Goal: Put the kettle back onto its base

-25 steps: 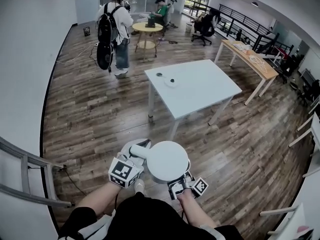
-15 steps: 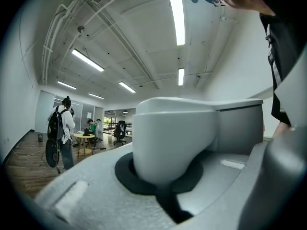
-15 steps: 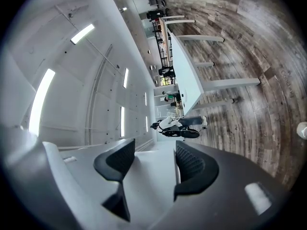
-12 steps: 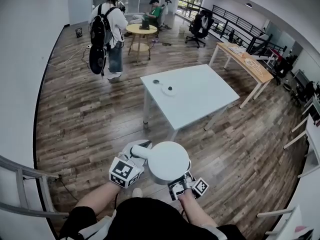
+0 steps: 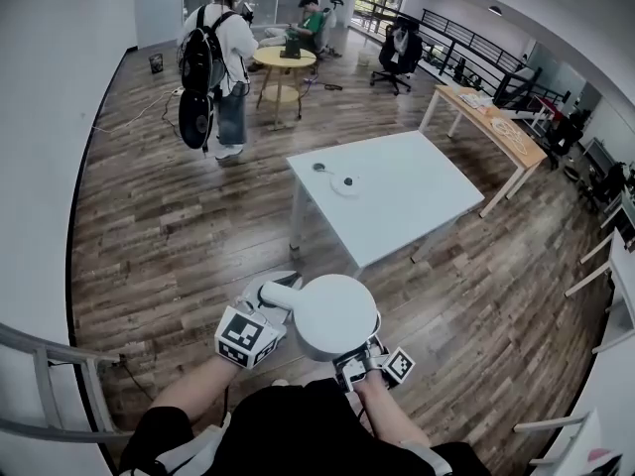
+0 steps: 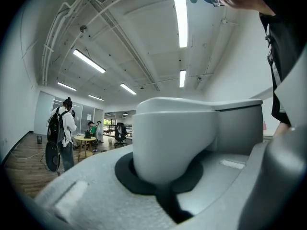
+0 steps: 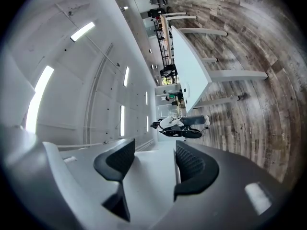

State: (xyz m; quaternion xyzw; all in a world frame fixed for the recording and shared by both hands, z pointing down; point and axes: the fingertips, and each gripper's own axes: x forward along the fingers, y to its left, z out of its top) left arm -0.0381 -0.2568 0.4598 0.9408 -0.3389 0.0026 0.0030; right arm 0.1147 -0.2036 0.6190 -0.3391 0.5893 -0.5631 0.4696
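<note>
The white round-lidded plastic kettle (image 5: 335,317), lid shut and contents hidden, is over the wooden floor (image 5: 179,216), well apart from its round white base (image 5: 344,184) on the white rectangular table (image 5: 417,181). The left gripper (image 5: 268,296) is clamped on its jutting side part. The right gripper (image 5: 359,363), beside it, has jaws a little apart.

Bright, even light from ceiling strip lights (image 6: 181,13); strong fisheye bending, dark corners in both gripper views
</note>
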